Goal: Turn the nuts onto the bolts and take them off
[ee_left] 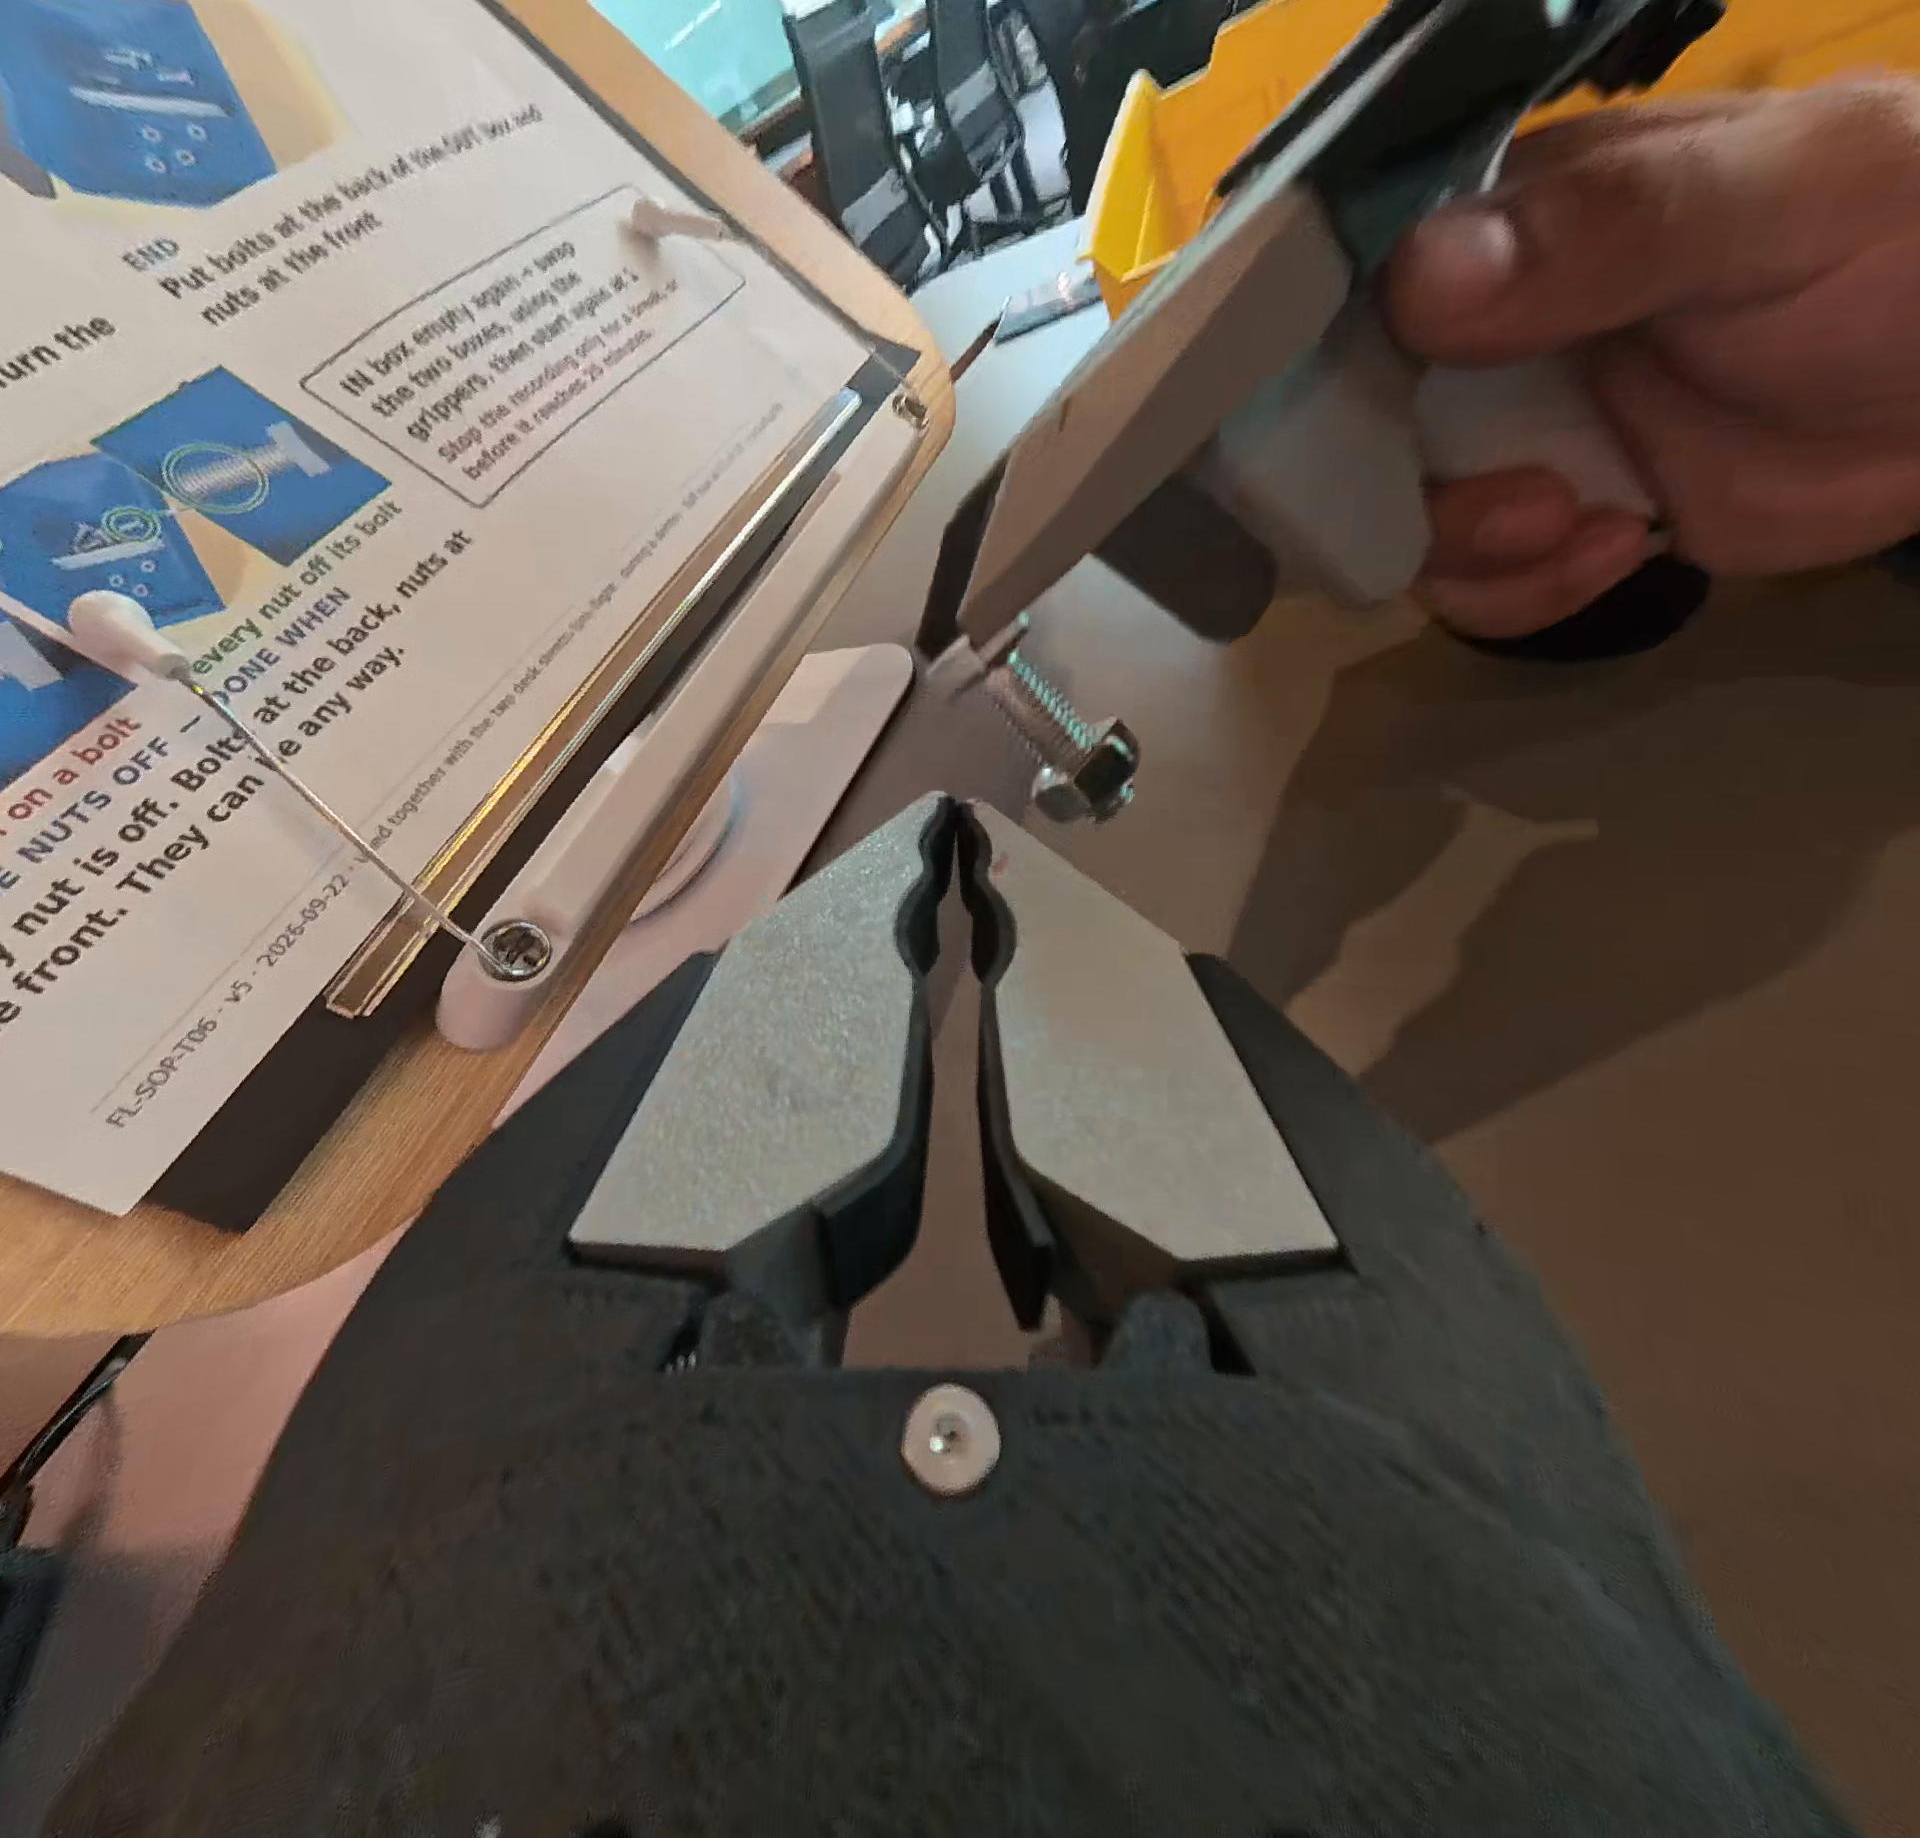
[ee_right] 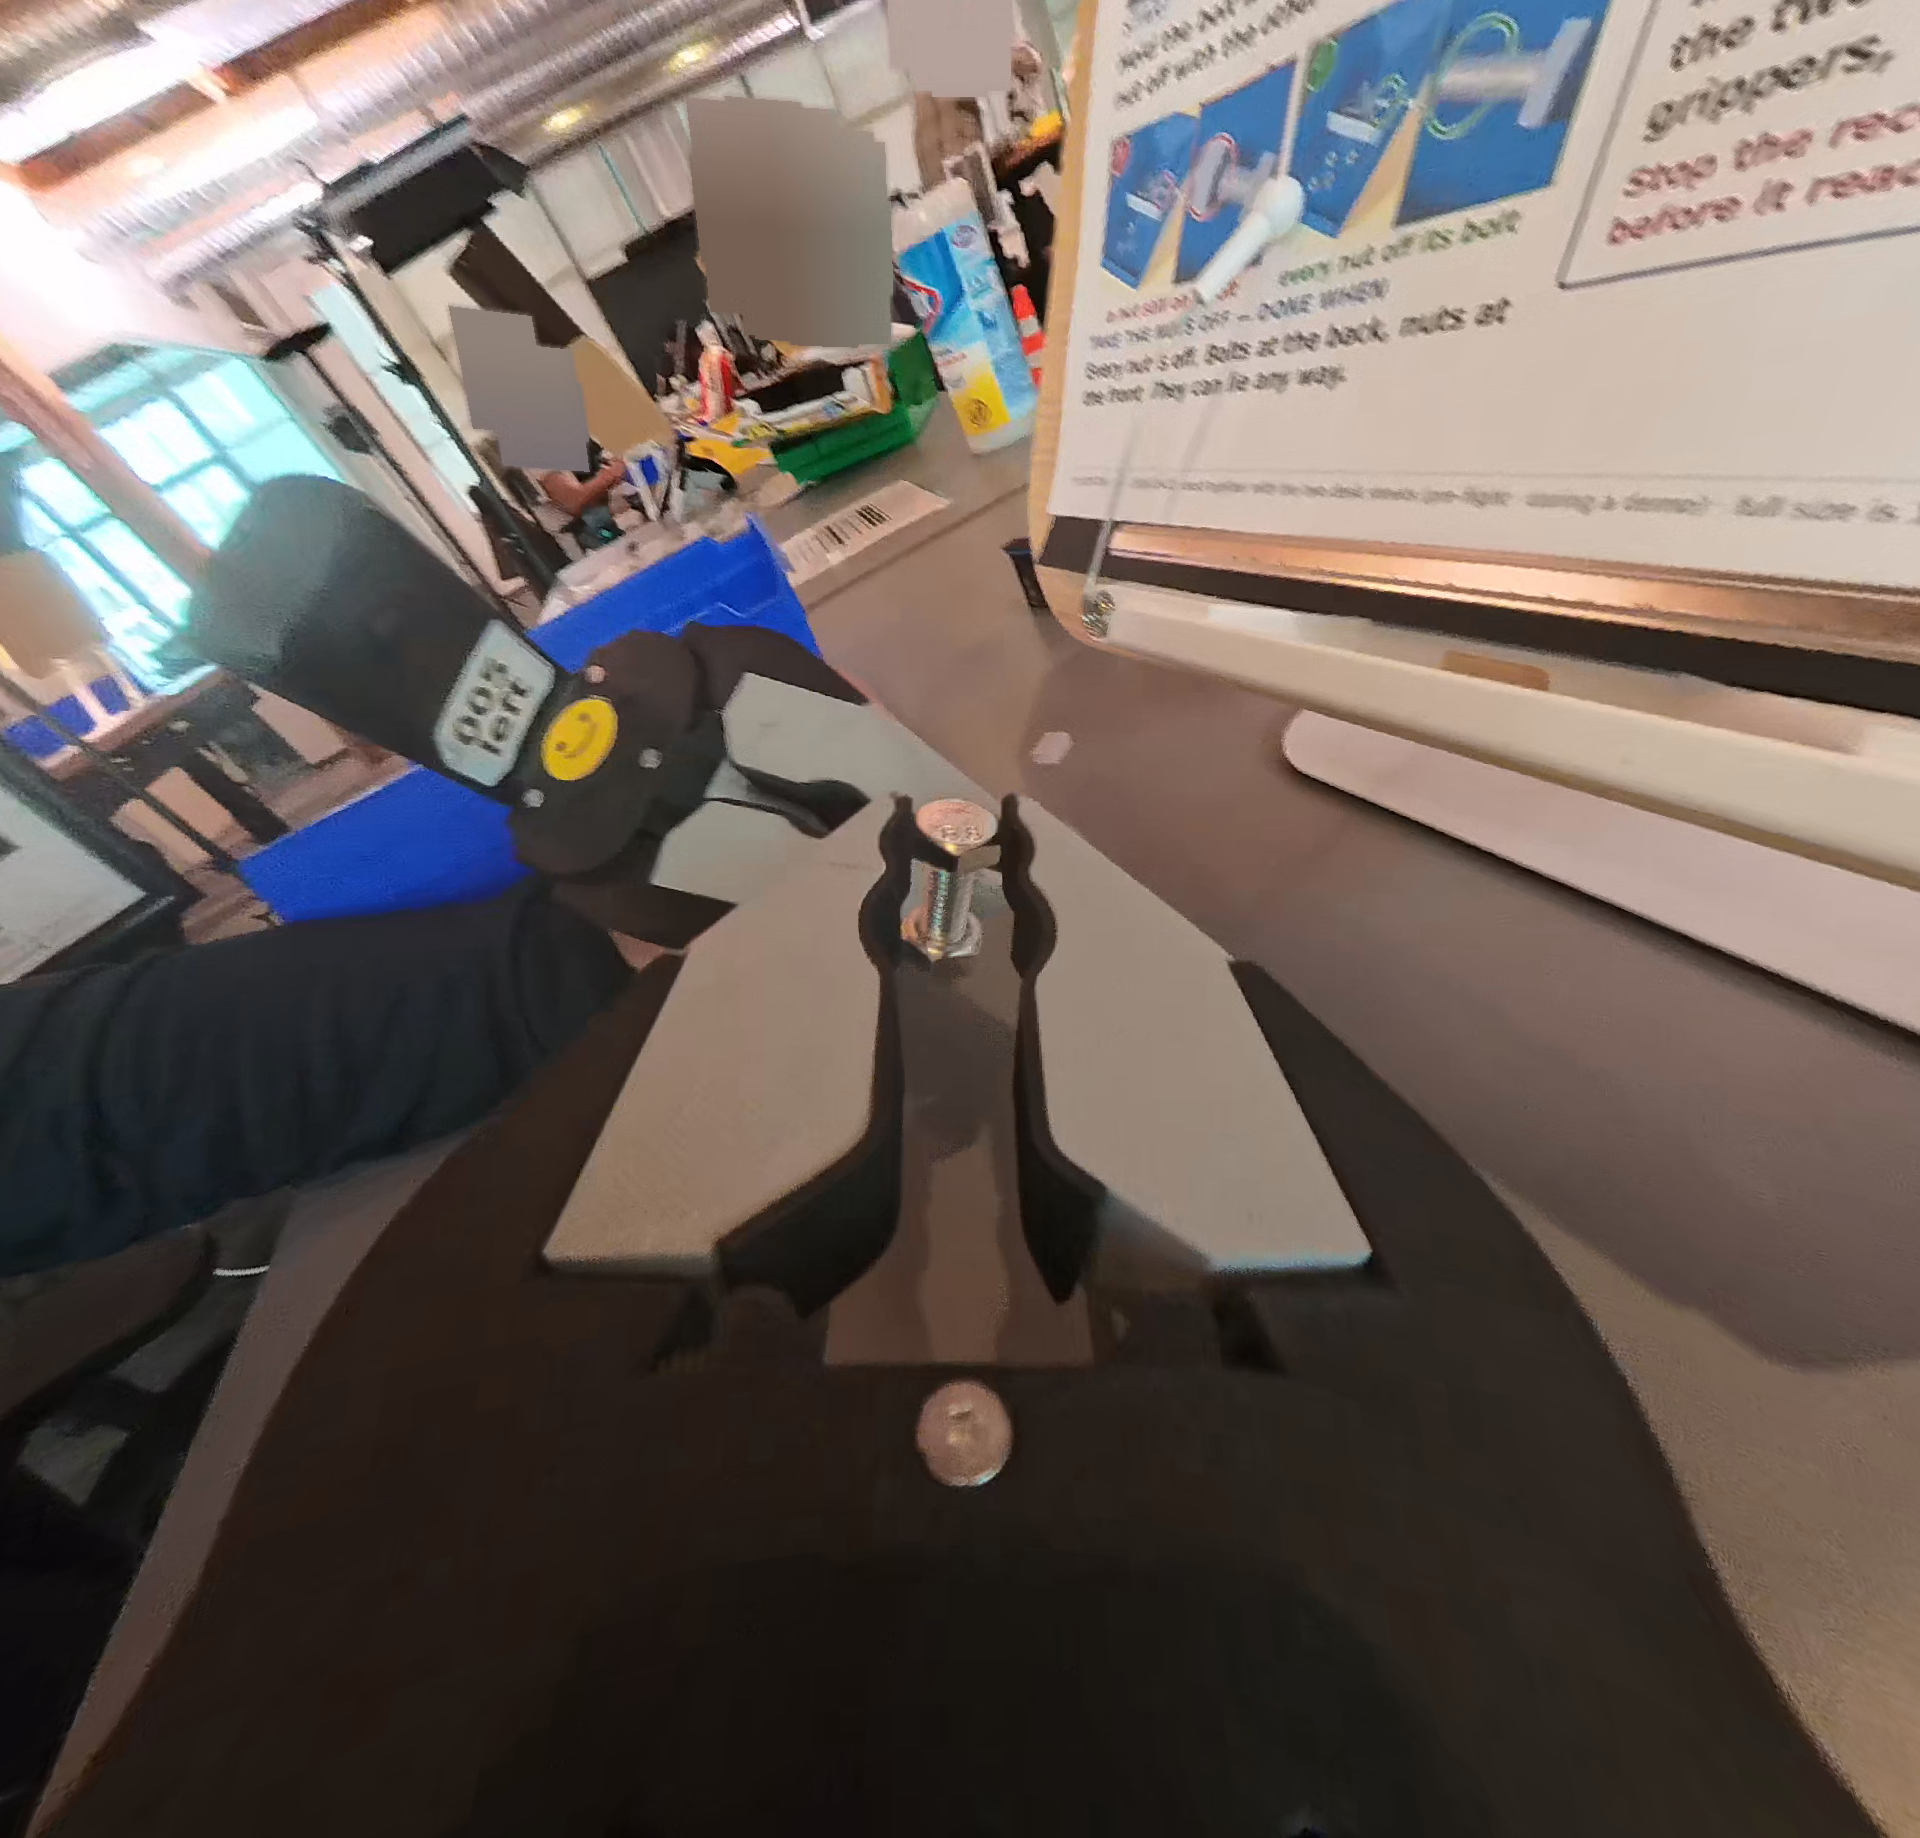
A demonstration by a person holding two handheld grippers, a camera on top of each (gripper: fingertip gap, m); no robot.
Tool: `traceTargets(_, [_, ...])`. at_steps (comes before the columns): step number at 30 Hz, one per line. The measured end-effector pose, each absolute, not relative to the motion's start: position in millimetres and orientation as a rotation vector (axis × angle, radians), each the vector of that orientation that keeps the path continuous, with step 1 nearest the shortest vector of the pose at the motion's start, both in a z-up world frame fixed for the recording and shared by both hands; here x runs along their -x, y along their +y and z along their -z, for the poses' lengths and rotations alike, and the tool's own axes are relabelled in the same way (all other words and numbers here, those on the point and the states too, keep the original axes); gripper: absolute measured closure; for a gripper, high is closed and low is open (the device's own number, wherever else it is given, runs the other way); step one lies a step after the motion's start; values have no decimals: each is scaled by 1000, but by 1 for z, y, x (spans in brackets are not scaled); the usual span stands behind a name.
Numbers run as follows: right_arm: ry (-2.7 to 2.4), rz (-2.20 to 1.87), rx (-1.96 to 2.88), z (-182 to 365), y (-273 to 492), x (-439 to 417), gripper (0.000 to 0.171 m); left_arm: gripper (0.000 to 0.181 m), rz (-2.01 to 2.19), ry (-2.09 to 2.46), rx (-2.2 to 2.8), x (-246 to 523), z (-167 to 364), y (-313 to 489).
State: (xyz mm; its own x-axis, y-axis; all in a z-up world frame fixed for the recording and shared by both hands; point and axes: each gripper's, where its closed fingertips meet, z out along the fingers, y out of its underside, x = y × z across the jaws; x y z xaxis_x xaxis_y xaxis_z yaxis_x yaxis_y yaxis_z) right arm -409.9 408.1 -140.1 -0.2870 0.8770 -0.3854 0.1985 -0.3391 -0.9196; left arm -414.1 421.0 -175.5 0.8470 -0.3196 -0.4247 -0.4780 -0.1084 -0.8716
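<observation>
My right gripper (ee_right: 951, 820) is shut on the head of a silver bolt (ee_right: 945, 889). A hex nut (ee_right: 940, 941) sits on the thread's other end. In the left wrist view the right gripper (ee_left: 971, 650) comes down from the upper right, held by a hand. The bolt (ee_left: 1039, 713) sticks out from its tips, nut (ee_left: 1091, 770) at the free end. My left gripper (ee_left: 961, 822) is shut with nothing seen between its fingers. Its tips are just left of the nut, a little apart from it. Its black body (ee_right: 582, 749) shows at the left in the right wrist view.
A wooden board (ee_left: 436, 1082) with a printed instruction sheet (ee_left: 343, 500) stands on a white base (ee_right: 1558, 801) on the grey table (ee_right: 1195, 853). Yellow bins (ee_left: 1174, 188) stand behind the right gripper. A blue bin (ee_right: 675, 593) is farther left. My left and right fingertips are right by each other.
</observation>
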Motion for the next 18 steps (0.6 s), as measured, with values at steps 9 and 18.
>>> traceTargets(9, [-1438, -1489, 1483, 159, 414, 414, 158, 180, -151, 724, 1685, 399, 180, 416])
traceTargets(18, [-1379, -1595, 1610, 171, 419, 416, 171, 161, -471, 777, 1716, 413, 193, 425])
